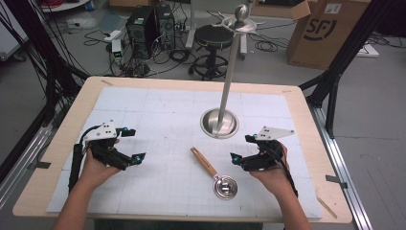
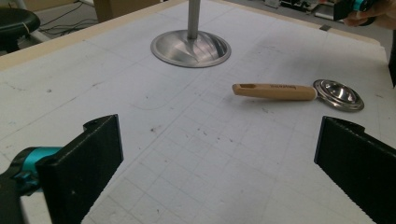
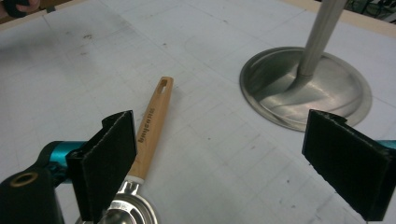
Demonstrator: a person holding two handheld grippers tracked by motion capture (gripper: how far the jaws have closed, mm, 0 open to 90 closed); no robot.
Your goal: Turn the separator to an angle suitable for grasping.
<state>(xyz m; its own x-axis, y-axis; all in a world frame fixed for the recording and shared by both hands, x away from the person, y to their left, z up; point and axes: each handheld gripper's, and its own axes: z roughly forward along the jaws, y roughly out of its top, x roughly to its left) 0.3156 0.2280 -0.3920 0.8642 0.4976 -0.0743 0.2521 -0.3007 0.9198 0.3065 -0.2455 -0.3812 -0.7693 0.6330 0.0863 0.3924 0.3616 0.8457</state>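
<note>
Both grippers sit wide open, holding nothing; left gripper (image 1: 128, 144) rests toward the table's left edge, right gripper (image 1: 242, 148) toward its right edge, forearms coming in from the near edge, jaws angled inward. Wooden-handled strainer (image 1: 212, 173) lies flat between them near the near edge, handle pointing at the stand base (image 1: 219, 123) mid-table; likely laid there for either side to reach; right is closer, looks like the pick.

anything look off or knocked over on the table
Nothing stands out. The wooden-handled scoop lies flat on the mat, the metal stand is upright, and both grippers, left and right, are open and empty.
</note>
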